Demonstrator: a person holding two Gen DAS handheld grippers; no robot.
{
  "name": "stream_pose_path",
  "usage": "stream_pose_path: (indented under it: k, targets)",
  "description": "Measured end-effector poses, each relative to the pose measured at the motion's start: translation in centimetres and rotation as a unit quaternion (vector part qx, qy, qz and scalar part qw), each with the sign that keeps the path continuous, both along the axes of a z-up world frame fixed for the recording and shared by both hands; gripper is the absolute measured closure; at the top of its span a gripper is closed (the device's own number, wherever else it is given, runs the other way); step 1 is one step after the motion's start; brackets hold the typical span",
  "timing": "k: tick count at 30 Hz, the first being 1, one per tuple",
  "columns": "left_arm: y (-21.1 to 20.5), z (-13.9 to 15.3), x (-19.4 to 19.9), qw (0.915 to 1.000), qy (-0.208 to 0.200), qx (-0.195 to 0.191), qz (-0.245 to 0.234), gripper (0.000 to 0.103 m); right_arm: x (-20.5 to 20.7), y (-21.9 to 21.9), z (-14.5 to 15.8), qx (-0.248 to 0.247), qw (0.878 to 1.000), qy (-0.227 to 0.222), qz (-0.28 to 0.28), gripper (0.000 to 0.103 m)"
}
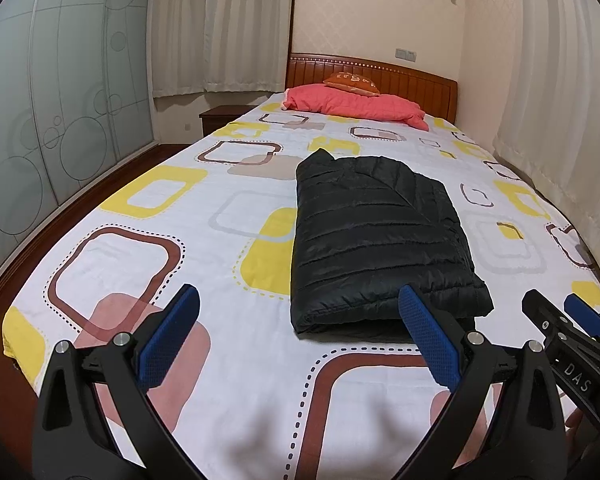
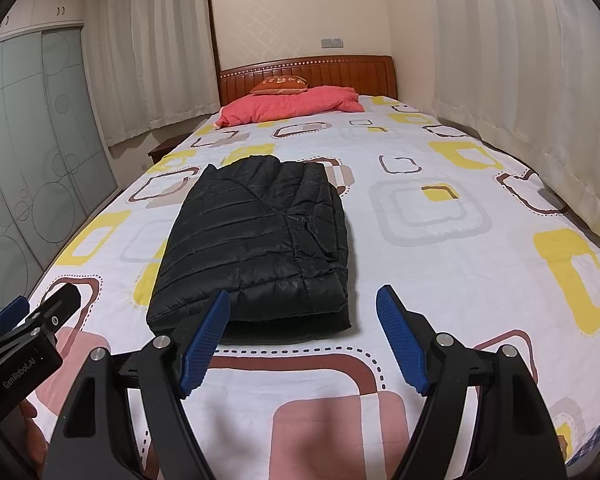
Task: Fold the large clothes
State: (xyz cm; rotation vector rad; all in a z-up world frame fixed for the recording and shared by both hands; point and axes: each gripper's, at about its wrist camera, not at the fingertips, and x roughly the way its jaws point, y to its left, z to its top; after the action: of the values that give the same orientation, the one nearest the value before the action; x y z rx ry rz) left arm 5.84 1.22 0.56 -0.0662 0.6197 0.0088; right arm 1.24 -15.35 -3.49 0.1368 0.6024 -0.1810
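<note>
Both hand-held grippers, left [image 1: 298, 334] and right [image 2: 302, 336], hover wide and empty just short of the folded black jacket [image 2: 256, 248], which lies mid-bed [image 2: 460, 248] with bare patterned sheet open on all sides.

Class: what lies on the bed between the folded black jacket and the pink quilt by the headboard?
Nothing: between the folded black jacket and the pink quilt only bare patterned bedsheet shows, in both wrist views.

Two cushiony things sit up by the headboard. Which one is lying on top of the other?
The small orange cushion with writing on it lies on top, against the headboard. The big pink pillow lies flat underneath, spreading wider across the bed.
</note>
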Motion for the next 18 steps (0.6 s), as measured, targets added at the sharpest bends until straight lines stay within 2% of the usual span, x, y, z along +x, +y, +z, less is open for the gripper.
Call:
stream_pose_path:
  k: [18]
  targets:
    - [-0.02, 0.06, -0.06, 1.0, 0.0, 0.001, 0.0, 0.003, -0.01, 0.38, 0.06, 0.0, 1.0, 0.0, 0.001, 0.028]
